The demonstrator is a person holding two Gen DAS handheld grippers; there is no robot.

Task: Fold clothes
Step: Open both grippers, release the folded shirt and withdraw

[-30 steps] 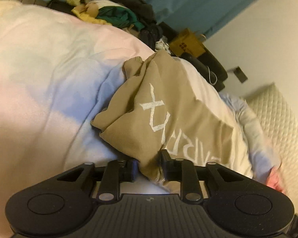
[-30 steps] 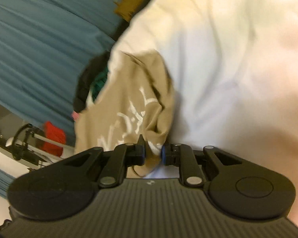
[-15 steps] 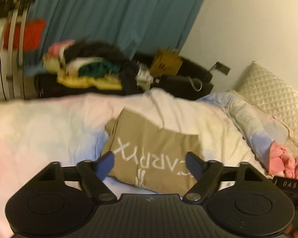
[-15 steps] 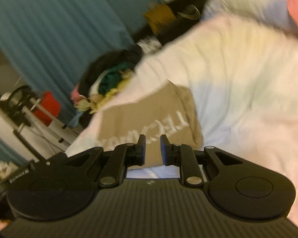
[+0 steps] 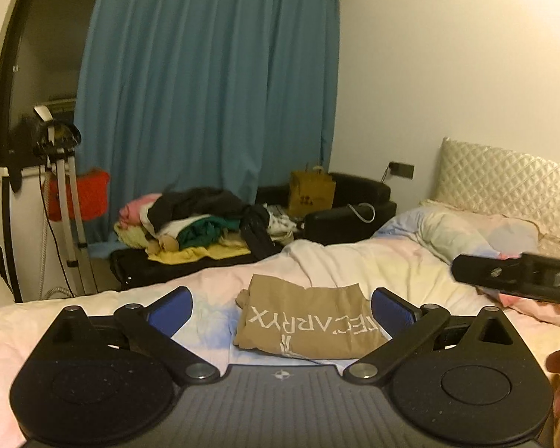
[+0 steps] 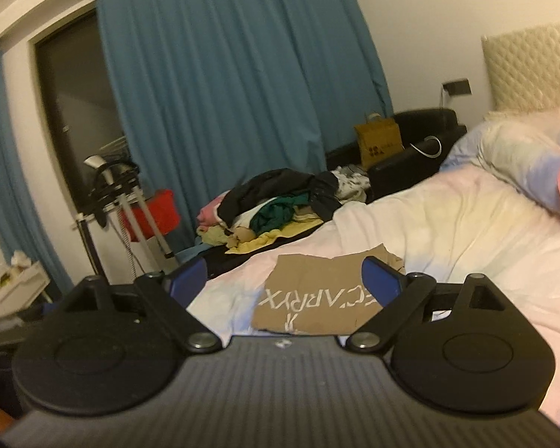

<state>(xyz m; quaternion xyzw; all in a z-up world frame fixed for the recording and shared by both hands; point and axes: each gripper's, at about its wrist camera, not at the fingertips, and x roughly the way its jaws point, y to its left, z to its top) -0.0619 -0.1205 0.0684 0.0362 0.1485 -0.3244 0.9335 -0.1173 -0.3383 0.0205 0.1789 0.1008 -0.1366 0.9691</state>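
Note:
A tan T-shirt (image 5: 310,324) with white lettering lies folded into a flat rectangle on the pale bedspread (image 5: 354,261). It also shows in the right wrist view (image 6: 317,291). My left gripper (image 5: 282,308) is open and empty, held above and just short of the shirt. My right gripper (image 6: 283,276) is open and empty too, behind the shirt's near edge. The right gripper's black body (image 5: 515,280) shows at the right of the left wrist view.
A pile of unfolded clothes (image 5: 198,220) lies on a dark bench beyond the bed, also in the right wrist view (image 6: 280,205). A brown paper bag (image 5: 311,194) stands on a black couch. Pillows (image 5: 466,235) and a quilted headboard are at right. A stand (image 5: 61,194) is at left.
Both grippers let go of the shirt, opened and drew back and up. The shirt now lies folded flat on the bed.

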